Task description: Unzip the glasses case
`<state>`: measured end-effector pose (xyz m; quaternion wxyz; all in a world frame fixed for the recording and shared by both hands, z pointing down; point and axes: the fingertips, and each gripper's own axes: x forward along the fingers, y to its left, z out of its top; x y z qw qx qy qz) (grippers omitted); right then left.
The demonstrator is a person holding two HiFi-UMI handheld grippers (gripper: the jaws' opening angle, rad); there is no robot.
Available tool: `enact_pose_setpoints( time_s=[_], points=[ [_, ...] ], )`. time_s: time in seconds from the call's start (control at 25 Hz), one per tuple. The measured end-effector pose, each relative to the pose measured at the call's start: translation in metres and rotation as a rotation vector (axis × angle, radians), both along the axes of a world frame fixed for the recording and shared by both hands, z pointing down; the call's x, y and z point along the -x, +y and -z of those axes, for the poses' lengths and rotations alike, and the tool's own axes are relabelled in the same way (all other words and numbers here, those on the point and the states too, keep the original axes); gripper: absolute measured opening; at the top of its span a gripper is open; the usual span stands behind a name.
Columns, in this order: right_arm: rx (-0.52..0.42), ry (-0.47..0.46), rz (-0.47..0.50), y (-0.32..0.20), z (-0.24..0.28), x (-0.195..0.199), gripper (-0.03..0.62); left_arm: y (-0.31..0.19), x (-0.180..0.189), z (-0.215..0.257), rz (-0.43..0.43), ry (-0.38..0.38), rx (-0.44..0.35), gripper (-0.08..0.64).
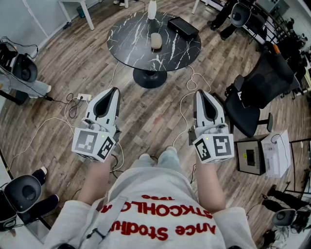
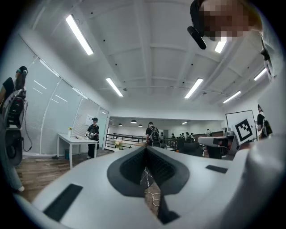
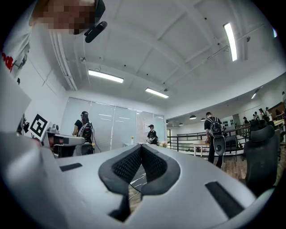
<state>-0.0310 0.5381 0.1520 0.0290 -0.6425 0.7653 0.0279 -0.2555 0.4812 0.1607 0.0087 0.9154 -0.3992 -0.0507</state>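
A beige oval glasses case (image 1: 156, 40) lies on the round black marble table (image 1: 126, 44) far ahead in the head view, and neither gripper touches it. I hold my left gripper (image 1: 114, 90) and right gripper (image 1: 199, 92) low over the wooden floor, well short of the table. Both point toward it. The left gripper (image 2: 145, 150) has its tips meeting, with nothing between them. The right gripper (image 3: 141, 146) is likewise shut and empty. Neither gripper view shows the case, as both look out over the room.
On the table also stand a flat black case (image 1: 183, 27) and a white bottle (image 1: 152, 9). Cables and a power strip (image 1: 84, 97) run across the floor. A black office chair (image 1: 257, 92) and a white device (image 1: 275, 154) stand to the right. Several people stand far off.
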Motion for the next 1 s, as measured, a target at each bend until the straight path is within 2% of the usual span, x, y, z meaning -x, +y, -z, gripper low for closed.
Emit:
enact_pose_setpoints(
  time_s=[0.2,0.4,0.56,0.76,1.0],
  points=[
    [-0.026,0.023,0.003,0.000,0.000,0.010,0.015,0.002,-0.001,0.000,-0.012,-0.001,-0.013,0.009],
    [-0.053,-0.003,0.016,-0.003,0.004,0.008,0.015,-0.006,-0.003,-0.003,-0.018,-0.004,-0.016,0.009],
    [-0.037,-0.014,0.020,-0.020,-0.003,0.001,0.015,-0.022,-0.006,-0.009,-0.006,-0.015,0.002,0.009],
    [-0.021,-0.036,0.052,-0.059,-0.013,-0.010,0.015,-0.053,-0.014,-0.016,0.033,-0.025,0.011,0.009],
    [-0.020,-0.042,0.118,-0.140,-0.014,-0.036,0.015,-0.114,-0.037,-0.019,0.087,-0.026,0.019,0.009]
  ],
)
